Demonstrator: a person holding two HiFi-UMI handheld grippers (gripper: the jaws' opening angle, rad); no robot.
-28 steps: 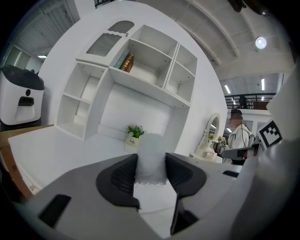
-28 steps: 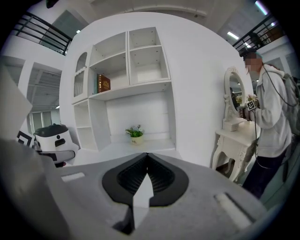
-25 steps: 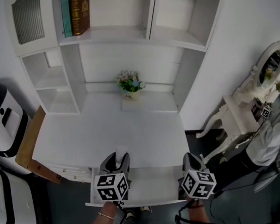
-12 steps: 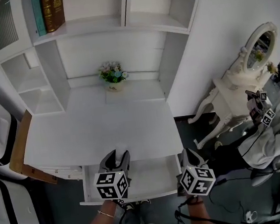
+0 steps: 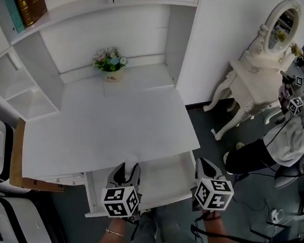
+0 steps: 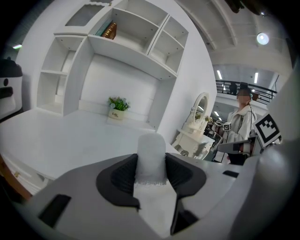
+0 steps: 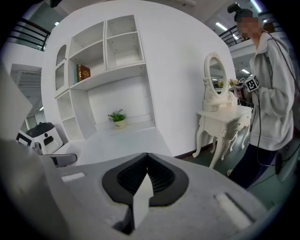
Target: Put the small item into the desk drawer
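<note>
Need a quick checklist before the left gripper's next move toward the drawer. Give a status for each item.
1. Drawer open: ok. It is pulled out below the desk front edge.
2. Item gripped: ok. The left gripper is shut on it, with a pad on each side.
3. Item over the drawer: ok. In the head view the left gripper's tips sit over the drawer's left part.
4. Room in the drawer: ok. Nothing shows on the part of its floor that is visible.
5. Right gripper out of the way: ok. It is shut and empty, at the drawer's right edge.
6. Item's height above the drawer floor: cannot tell.
</note>
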